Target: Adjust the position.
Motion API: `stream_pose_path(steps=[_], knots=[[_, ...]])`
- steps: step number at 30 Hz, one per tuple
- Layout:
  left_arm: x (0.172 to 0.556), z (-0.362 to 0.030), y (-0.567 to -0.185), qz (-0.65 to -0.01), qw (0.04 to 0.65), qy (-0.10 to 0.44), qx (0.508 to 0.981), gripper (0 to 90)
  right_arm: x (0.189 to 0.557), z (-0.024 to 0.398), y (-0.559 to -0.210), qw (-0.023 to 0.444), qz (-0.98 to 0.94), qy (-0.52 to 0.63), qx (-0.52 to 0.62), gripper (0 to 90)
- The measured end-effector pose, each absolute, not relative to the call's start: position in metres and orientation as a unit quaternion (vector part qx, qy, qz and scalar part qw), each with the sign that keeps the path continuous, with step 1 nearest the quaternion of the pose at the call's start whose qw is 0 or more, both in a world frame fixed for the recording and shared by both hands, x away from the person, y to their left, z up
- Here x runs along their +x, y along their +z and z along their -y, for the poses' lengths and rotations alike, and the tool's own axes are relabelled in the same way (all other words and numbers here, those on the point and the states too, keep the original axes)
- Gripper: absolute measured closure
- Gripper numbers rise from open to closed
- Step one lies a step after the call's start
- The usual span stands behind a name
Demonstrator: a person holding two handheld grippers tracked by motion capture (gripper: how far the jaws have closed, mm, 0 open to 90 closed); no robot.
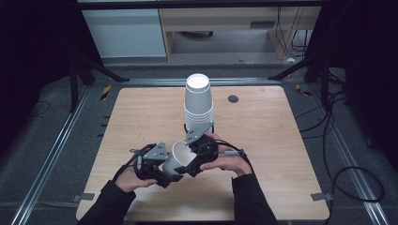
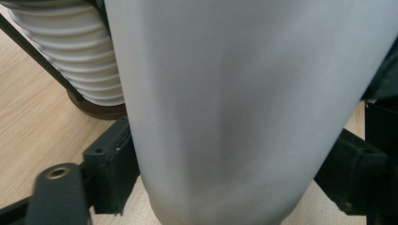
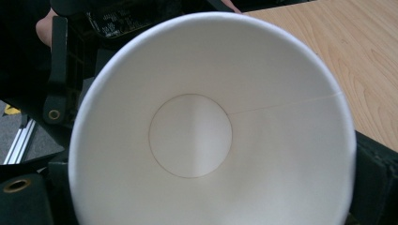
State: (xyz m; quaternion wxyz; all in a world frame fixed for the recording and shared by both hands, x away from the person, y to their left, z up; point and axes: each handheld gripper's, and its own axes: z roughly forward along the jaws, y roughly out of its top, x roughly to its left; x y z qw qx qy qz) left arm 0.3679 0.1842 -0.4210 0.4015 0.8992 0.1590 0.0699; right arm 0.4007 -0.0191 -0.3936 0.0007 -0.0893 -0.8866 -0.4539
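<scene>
A white paper cup [image 1: 178, 159] is held tilted above the wooden table [image 1: 272, 140], its mouth turned toward my right gripper [image 1: 190, 157]. My left gripper [image 1: 170, 174] is shut on the cup's lower wall [image 2: 234, 103], with a jaw pressed against each side. In the right gripper view I look straight into the cup [image 3: 190, 136]; the right gripper [image 3: 202, 201] is open, its jaws standing wide on either side of the round, undented rim. A tall stack of upturned white cups [image 1: 198, 101] stands just behind, also seen as stacked rims [image 2: 75, 51].
The cup stack rests on a dark round base [image 2: 98, 108] near the table's middle. A small dark disc [image 1: 233, 99] lies at the back right. Metal rails and cables run along the floor on both sides of the table.
</scene>
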Motion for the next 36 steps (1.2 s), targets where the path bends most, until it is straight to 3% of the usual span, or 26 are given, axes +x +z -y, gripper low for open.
stream_pose_path(steps=[19, 36], knots=[[0.368, -0.187, -0.420, -0.163, 0.411, 0.066, 0.895, 23.3, 0.400, 0.021, -0.394, -0.001, 0.883, -0.460, -0.092, 4.7], [0.371, -0.204, -0.412, -0.180, 0.457, 0.078, 0.868, 23.1, 0.395, 0.061, -0.388, -0.020, 0.851, -0.510, -0.124, 4.0]])
